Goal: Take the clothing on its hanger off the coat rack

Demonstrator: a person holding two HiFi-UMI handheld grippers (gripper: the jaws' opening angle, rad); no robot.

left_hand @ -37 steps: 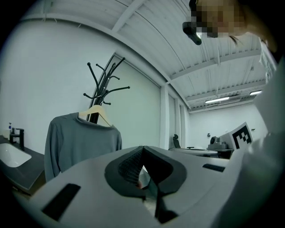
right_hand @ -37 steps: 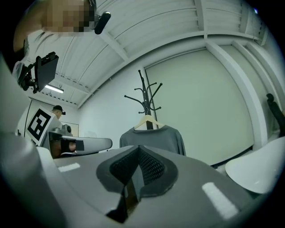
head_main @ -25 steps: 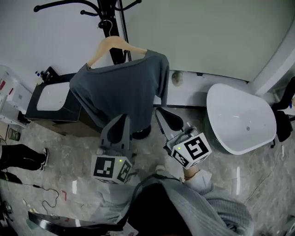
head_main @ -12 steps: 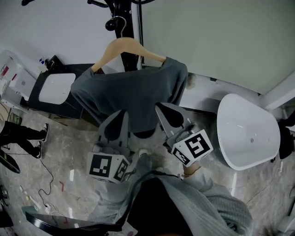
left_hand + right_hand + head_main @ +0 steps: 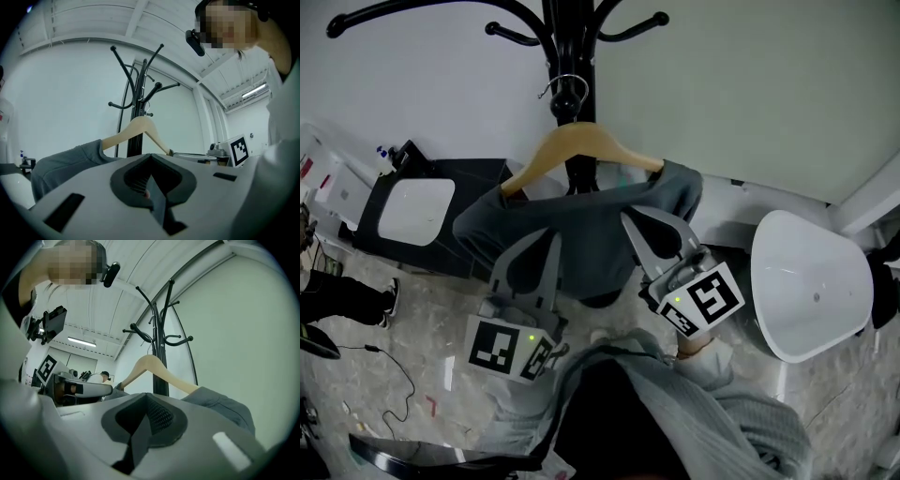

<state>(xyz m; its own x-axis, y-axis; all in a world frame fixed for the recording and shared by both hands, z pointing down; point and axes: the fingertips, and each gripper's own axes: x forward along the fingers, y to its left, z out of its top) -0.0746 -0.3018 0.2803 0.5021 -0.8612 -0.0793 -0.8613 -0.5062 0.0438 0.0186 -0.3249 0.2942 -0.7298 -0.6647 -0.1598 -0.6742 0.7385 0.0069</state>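
A grey sweater [image 5: 581, 225] hangs on a wooden hanger [image 5: 581, 145], whose metal hook [image 5: 569, 89] sits on the black coat rack [image 5: 567, 47]. My left gripper [image 5: 551, 239] is shut and empty, its tip in front of the sweater's lower left part. My right gripper [image 5: 630, 218] is also shut and empty, just below the sweater's right shoulder. In the left gripper view the hanger [image 5: 140, 131] and rack [image 5: 138, 93] rise beyond the closed left gripper [image 5: 151, 157]. The right gripper view shows the hanger [image 5: 154, 369] and the sweater [image 5: 220, 406] past the closed right gripper [image 5: 147, 397].
A white tub [image 5: 811, 281] stands on the floor at the right. A black cabinet with a white basin [image 5: 412, 206] is at the left. A person's legs [image 5: 337, 305] and loose cables [image 5: 394, 375] are at the far left. A wall is behind the rack.
Both grippers have moved forward toward the sweater and rack, staying shut. The rack's upper hooks have come fully into the head view.
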